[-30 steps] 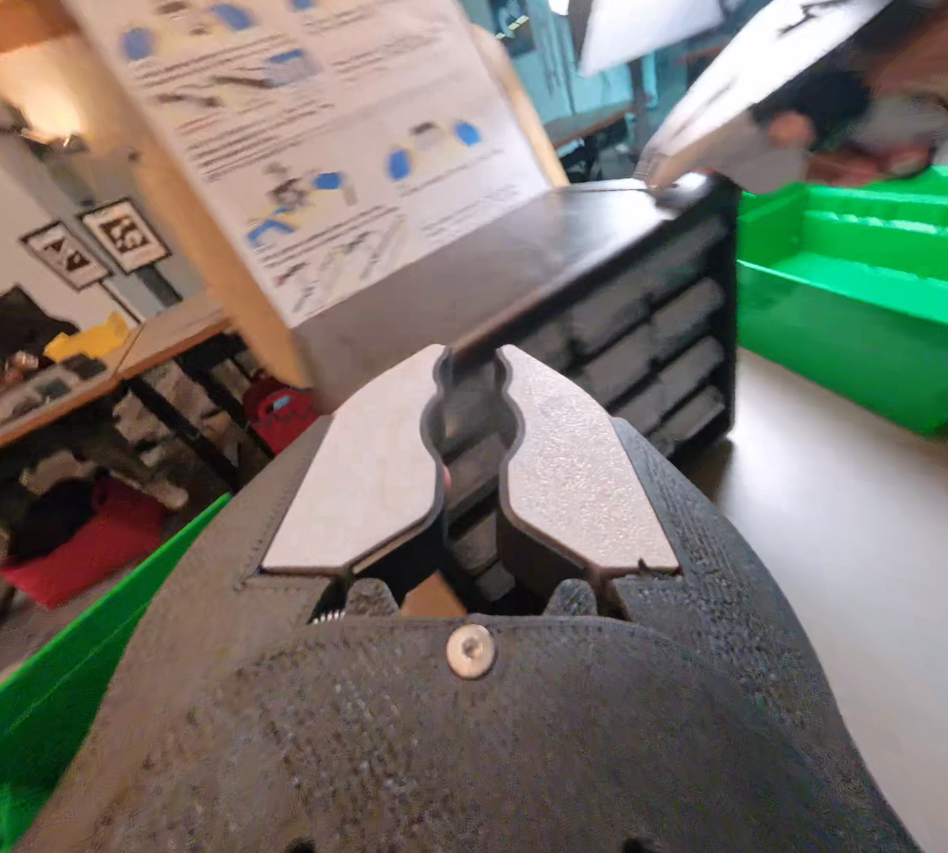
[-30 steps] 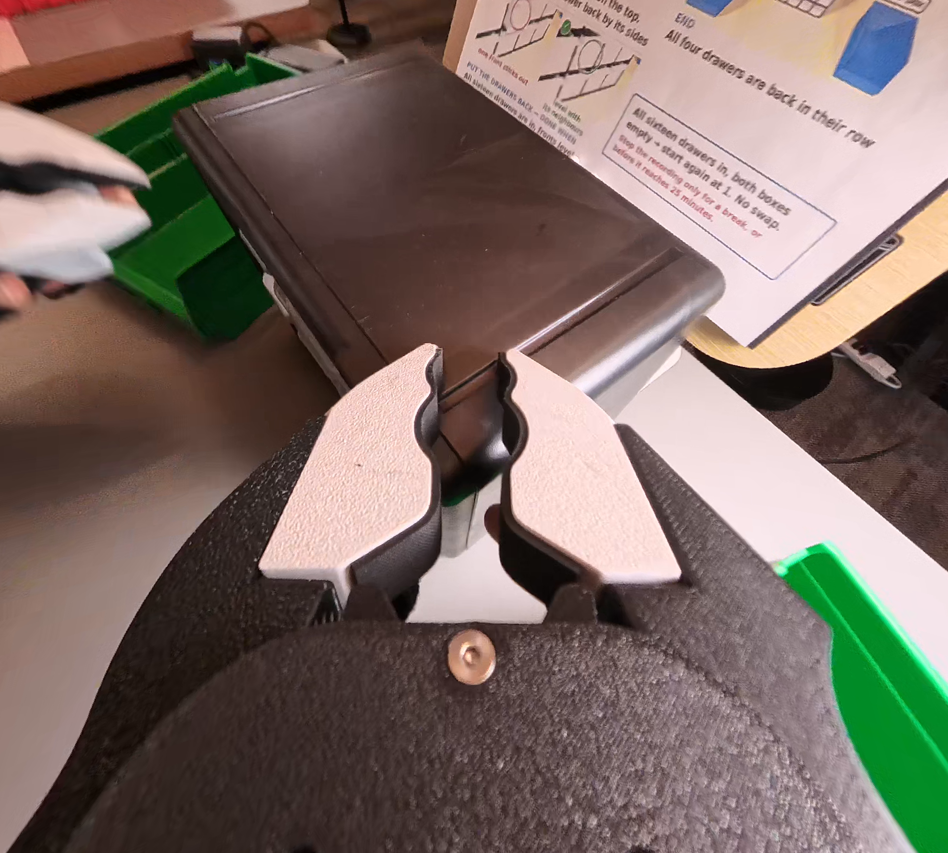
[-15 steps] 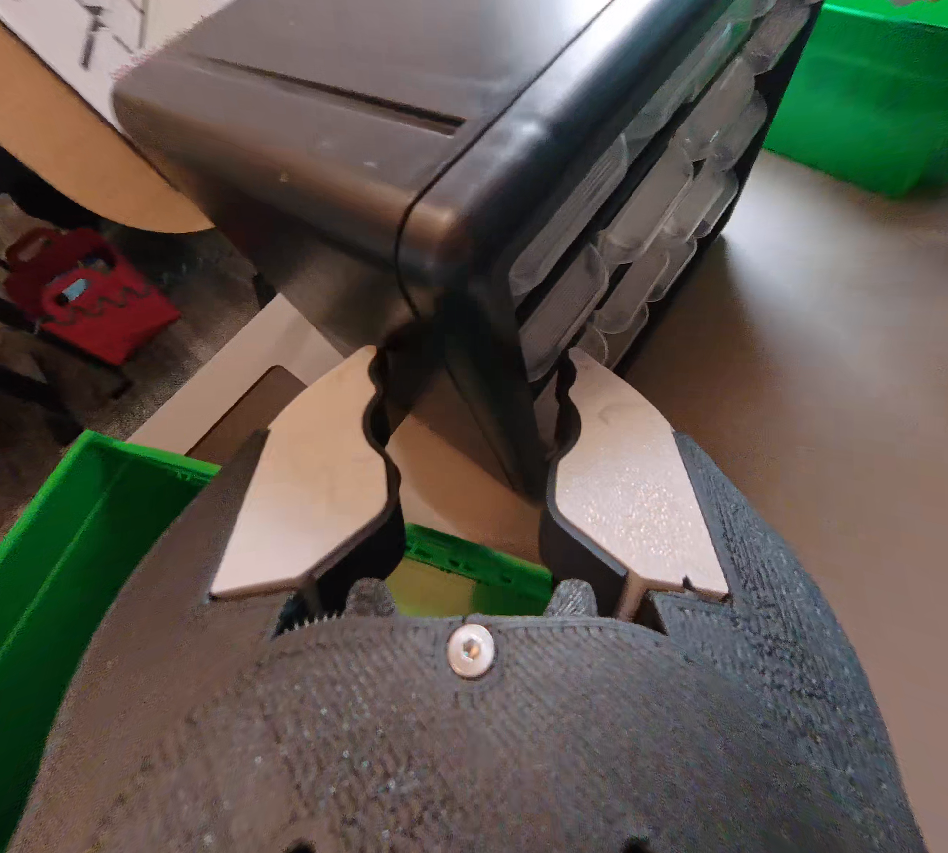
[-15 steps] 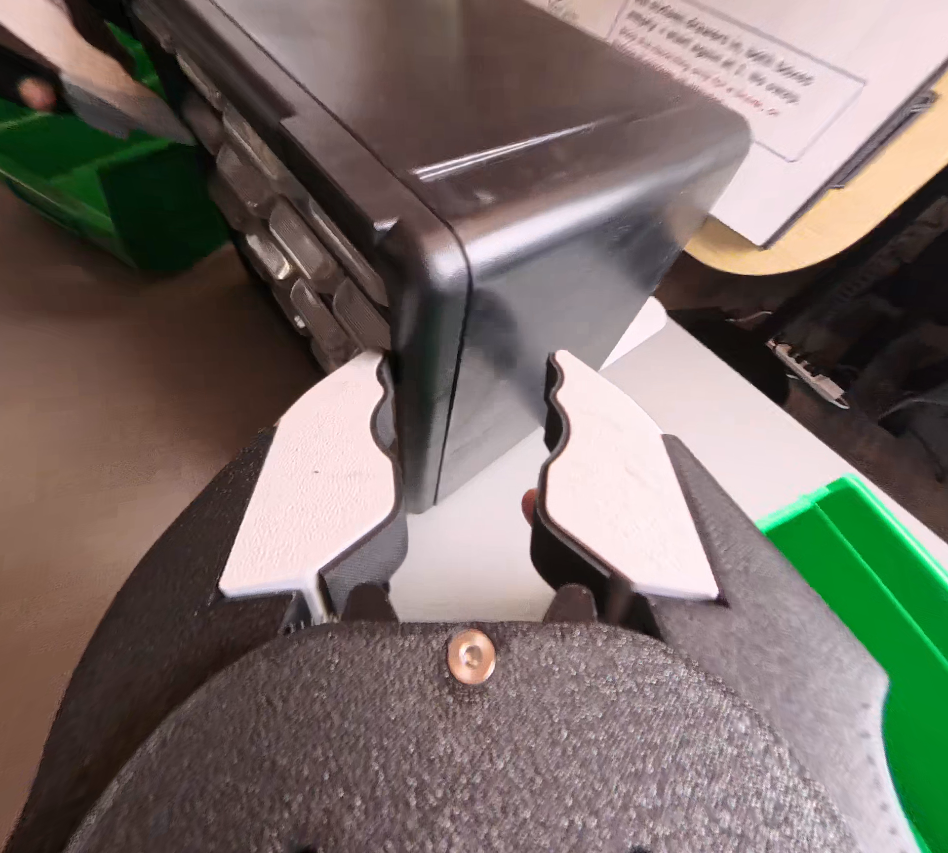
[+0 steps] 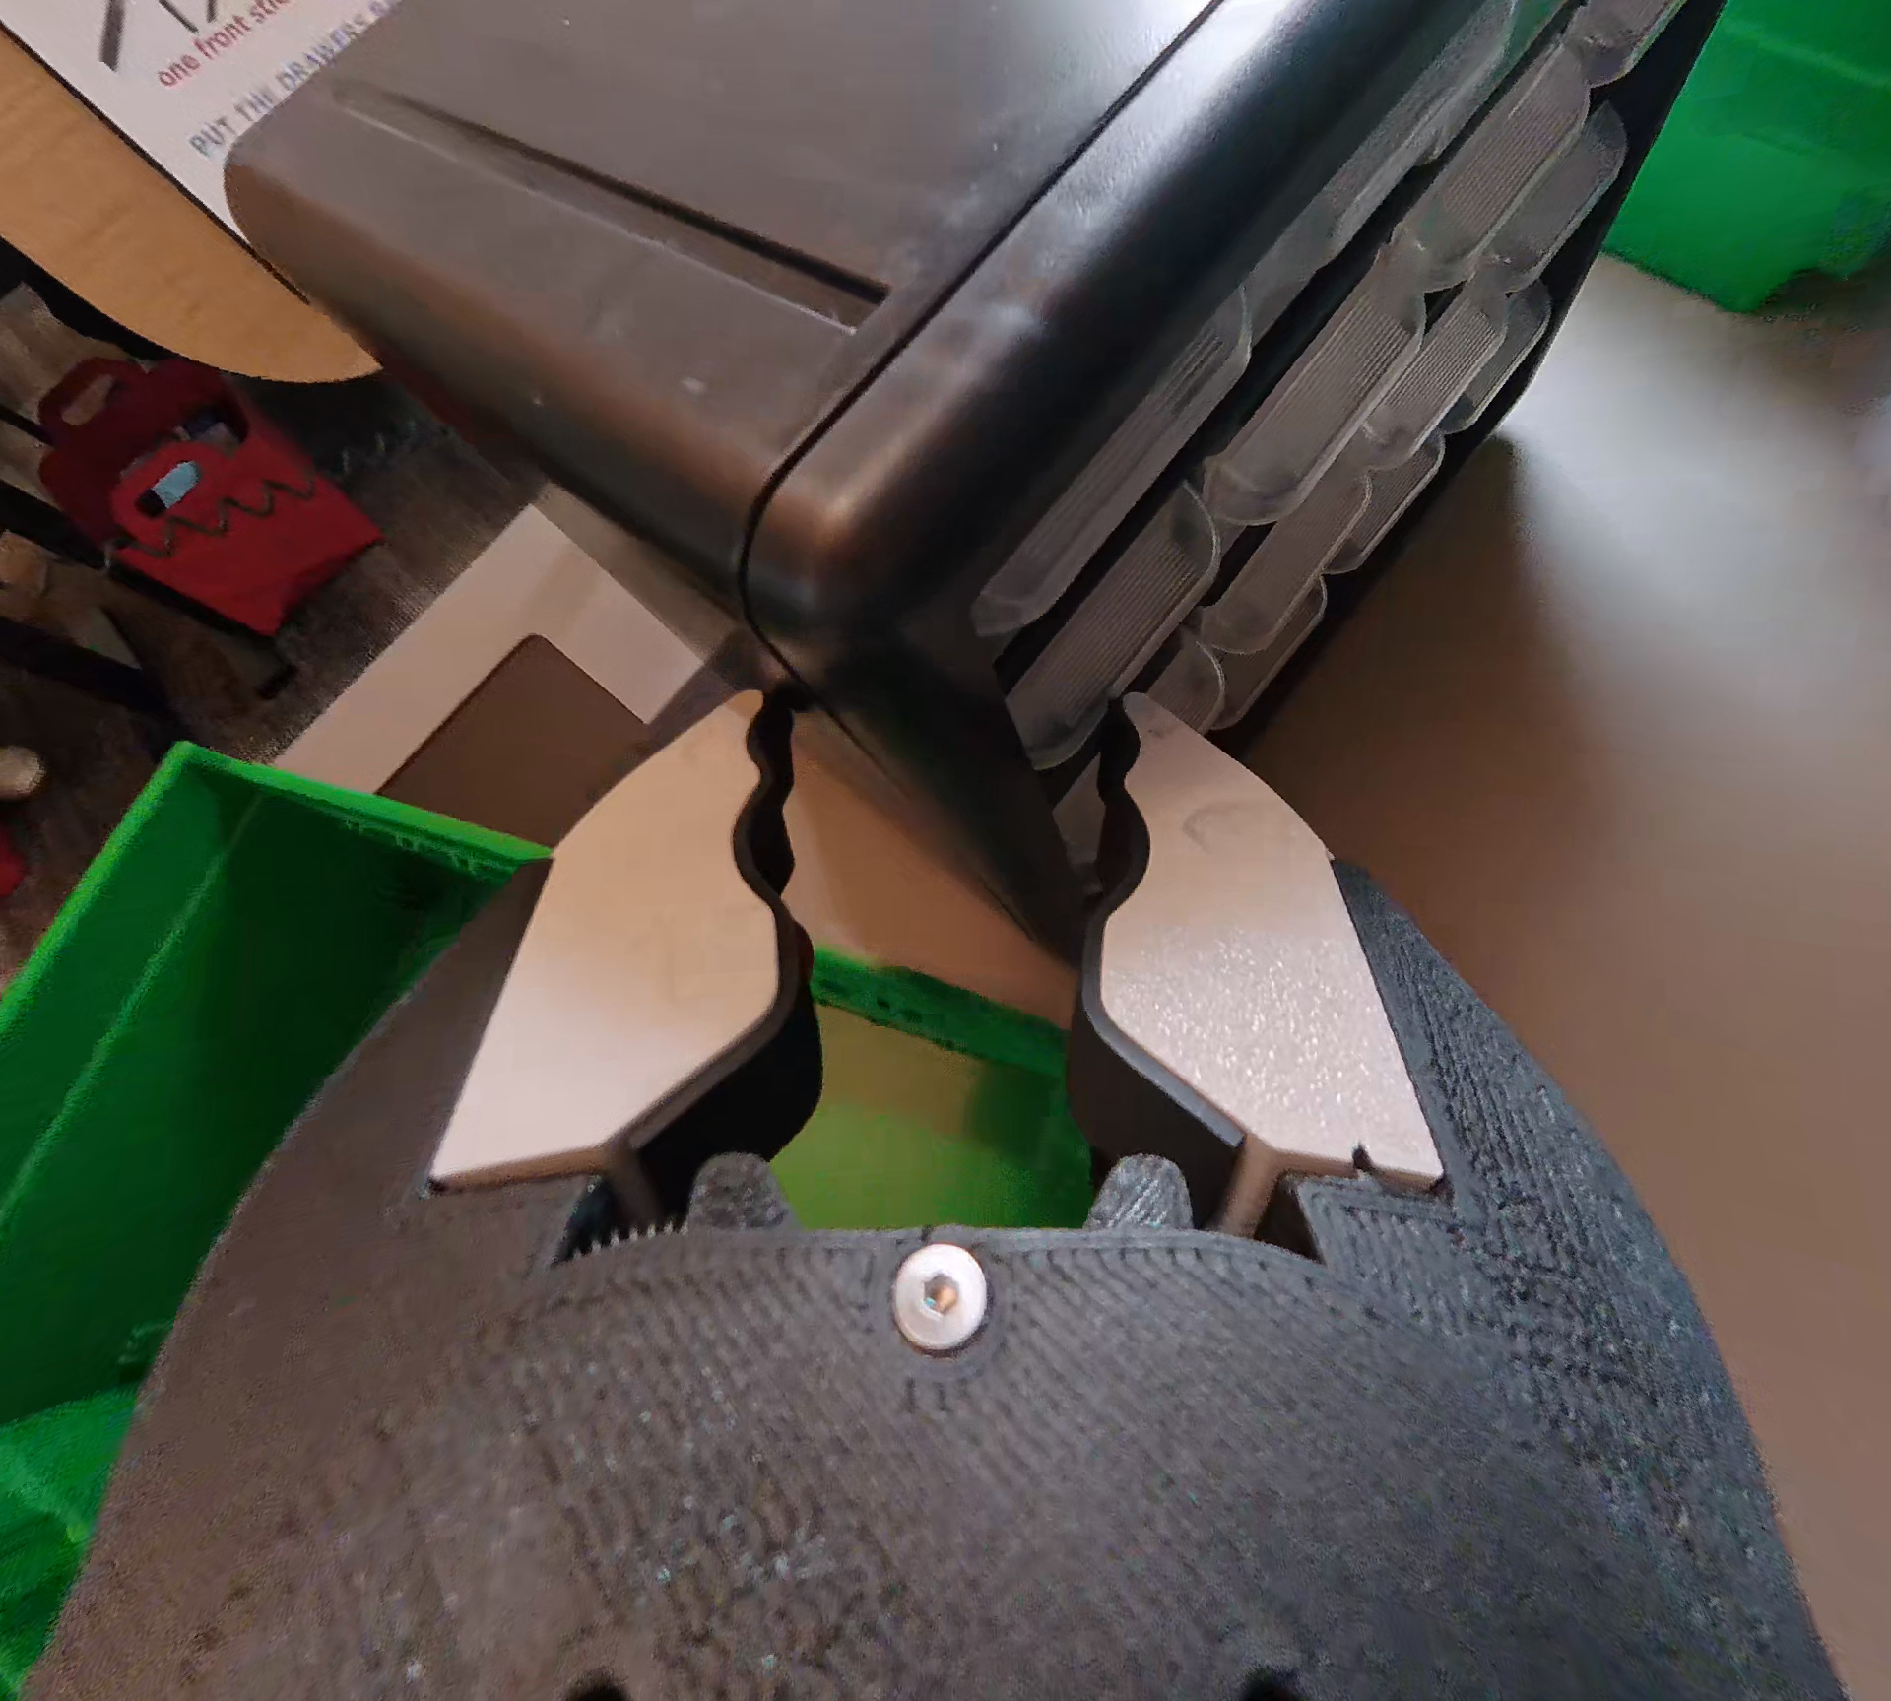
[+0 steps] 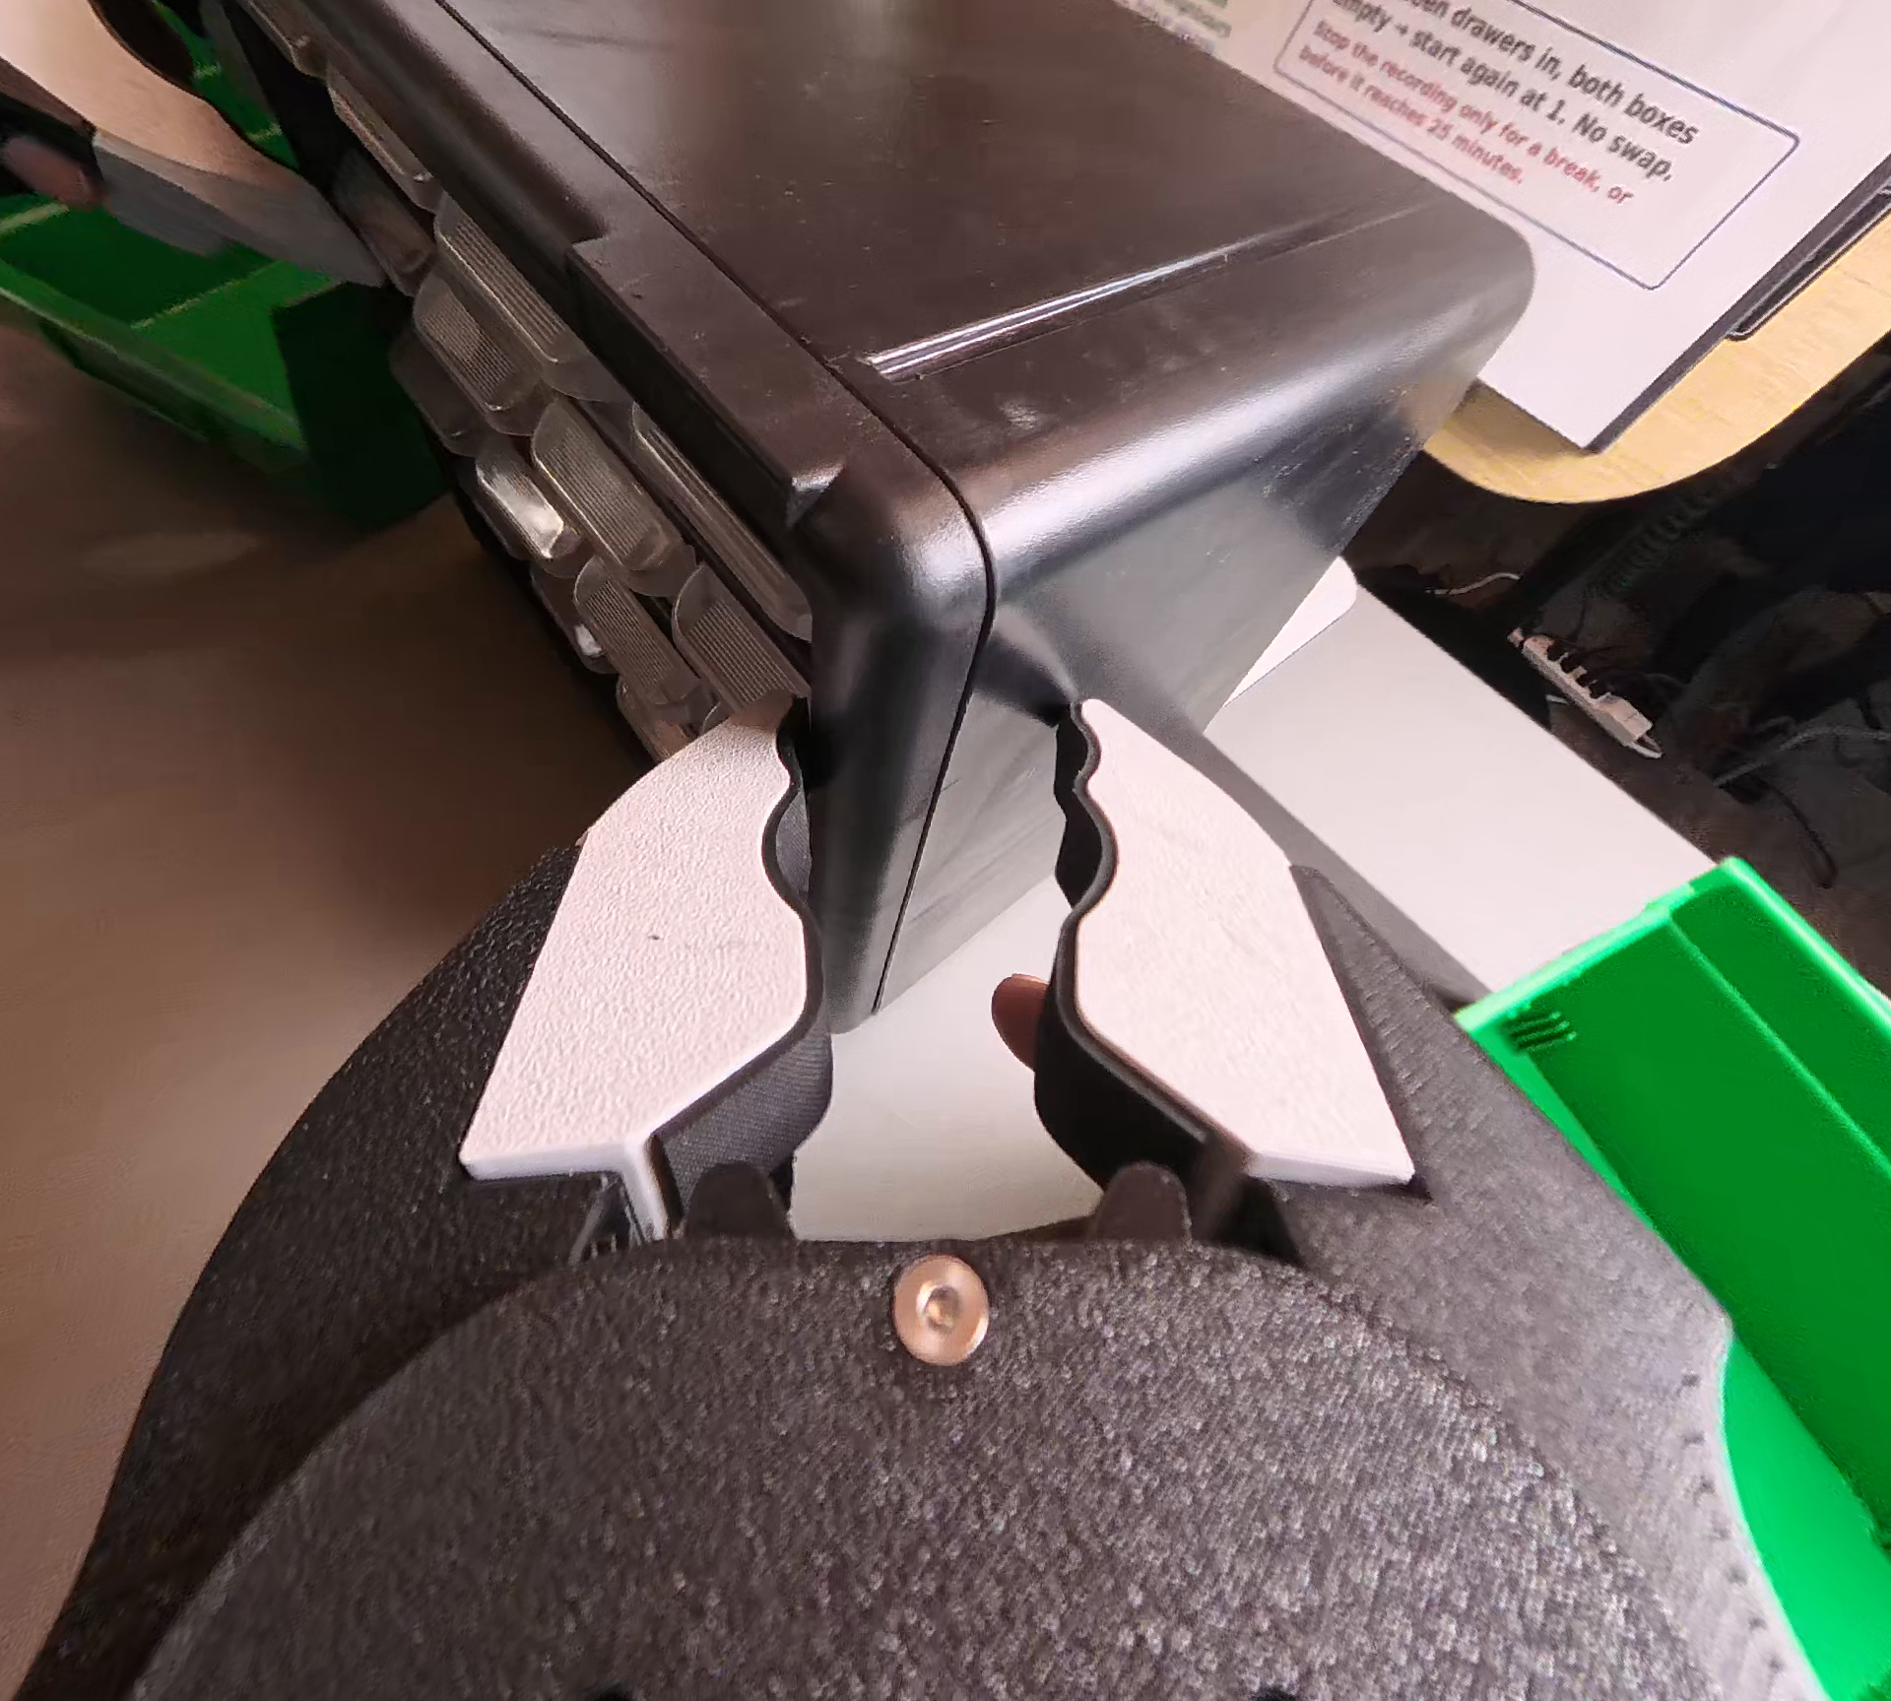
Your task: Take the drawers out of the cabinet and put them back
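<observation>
A black cabinet [image 5: 716, 168] with several clear drawers [image 5: 1330, 383] in its front stands on the table. All the drawers I see sit in their slots. My left gripper [image 5: 947, 716] is open, and its fingers straddle the cabinet's front left vertical corner. In the right wrist view the cabinet [image 6: 870, 117] and drawers [image 6: 604, 475] show from the other end. My right gripper [image 6: 931, 721] is open and straddles the front right corner, with one finger by the drawer fronts and one by the side wall. The left gripper [image 6: 154, 148] shows at the far end.
A green bin [image 5: 205, 987] lies under and left of my left gripper, and another green bin [image 6: 1740, 1089] sits right of my right gripper. A white instruction poster [image 6: 1535, 15] on a wooden board stands behind the cabinet. The brown table [image 5: 1637, 731] stretches in front of the drawers.
Both grippers were shut and higher a second ago. They have opened and dropped to the cabinet's two front corners, and since half a second ago they have closed in slightly.
</observation>
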`<action>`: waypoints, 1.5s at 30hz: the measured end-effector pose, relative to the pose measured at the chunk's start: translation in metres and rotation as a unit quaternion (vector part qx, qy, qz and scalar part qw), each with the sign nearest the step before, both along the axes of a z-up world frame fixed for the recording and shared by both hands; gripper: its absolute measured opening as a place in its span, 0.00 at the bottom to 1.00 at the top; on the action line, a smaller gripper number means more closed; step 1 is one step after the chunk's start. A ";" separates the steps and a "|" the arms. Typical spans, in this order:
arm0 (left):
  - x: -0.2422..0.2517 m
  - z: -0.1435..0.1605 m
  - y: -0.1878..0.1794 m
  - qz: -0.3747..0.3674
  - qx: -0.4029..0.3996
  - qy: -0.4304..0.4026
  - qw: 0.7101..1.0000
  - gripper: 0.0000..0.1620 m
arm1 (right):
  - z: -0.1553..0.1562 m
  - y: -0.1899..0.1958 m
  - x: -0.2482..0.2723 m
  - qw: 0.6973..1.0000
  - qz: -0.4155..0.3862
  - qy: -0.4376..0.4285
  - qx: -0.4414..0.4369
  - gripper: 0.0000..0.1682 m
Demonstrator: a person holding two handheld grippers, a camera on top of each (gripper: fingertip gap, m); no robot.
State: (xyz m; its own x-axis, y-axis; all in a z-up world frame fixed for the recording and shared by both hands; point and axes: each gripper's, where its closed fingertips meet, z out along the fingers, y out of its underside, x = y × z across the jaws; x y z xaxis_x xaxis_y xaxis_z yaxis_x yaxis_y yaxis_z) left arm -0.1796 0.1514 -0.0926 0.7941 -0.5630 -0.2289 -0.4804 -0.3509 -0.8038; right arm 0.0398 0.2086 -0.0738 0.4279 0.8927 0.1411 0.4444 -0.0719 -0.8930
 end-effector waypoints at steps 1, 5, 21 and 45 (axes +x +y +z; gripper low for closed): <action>0.003 0.001 -0.010 -0.001 -0.003 -0.002 1.000 0.36 | 0.002 -0.008 0.003 1.000 0.002 0.001 -0.004 0.27; 0.015 0.004 -0.051 -0.008 -0.007 0.000 1.000 0.36 | 0.002 -0.046 0.015 1.000 0.008 0.003 -0.014 0.28; 0.025 0.001 -0.108 -0.043 0.071 -0.044 0.996 0.35 | 0.003 -0.102 0.030 0.997 -0.004 0.073 0.012 0.26; -0.069 -0.080 -0.104 0.030 -0.020 0.068 0.997 0.45 | -0.072 -0.080 0.119 0.982 -0.168 -0.087 -0.020 0.25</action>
